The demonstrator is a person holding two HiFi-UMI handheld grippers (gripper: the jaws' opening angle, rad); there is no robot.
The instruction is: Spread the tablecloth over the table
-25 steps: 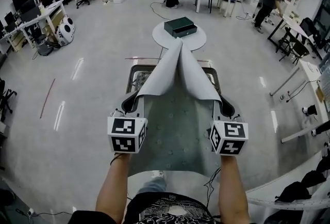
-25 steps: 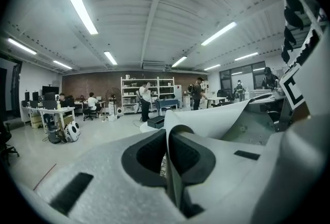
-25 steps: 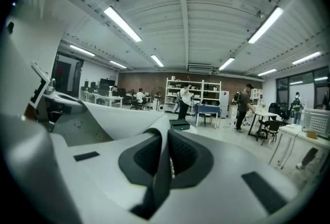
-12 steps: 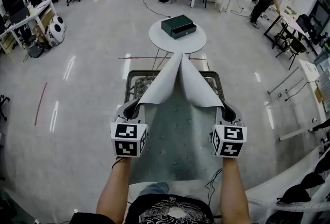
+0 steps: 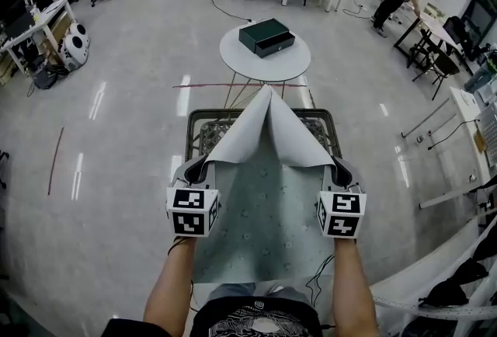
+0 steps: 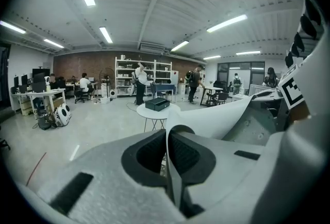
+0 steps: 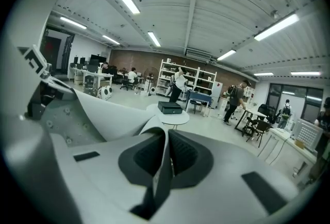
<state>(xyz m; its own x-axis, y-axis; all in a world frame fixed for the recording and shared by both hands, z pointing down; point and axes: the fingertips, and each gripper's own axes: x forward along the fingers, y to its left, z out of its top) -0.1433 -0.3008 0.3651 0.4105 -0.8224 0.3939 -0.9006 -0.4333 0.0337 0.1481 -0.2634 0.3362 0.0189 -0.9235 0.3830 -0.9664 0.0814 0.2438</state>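
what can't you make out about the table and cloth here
Top of the table: head view, the tablecloth covers all but its far rim.
Legs of the table: head view, hidden beneath the top and cloth.
Details of the dark box: too small in every view.

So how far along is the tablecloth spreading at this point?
Done: the tablecloth already drapes the near part of the table, patterned side up. In hand: the left gripper and right gripper are each shut on a corner of it, folded back into a pale peak. Left: the table's far end is uncovered; those corners likely need carrying across and laying flat.
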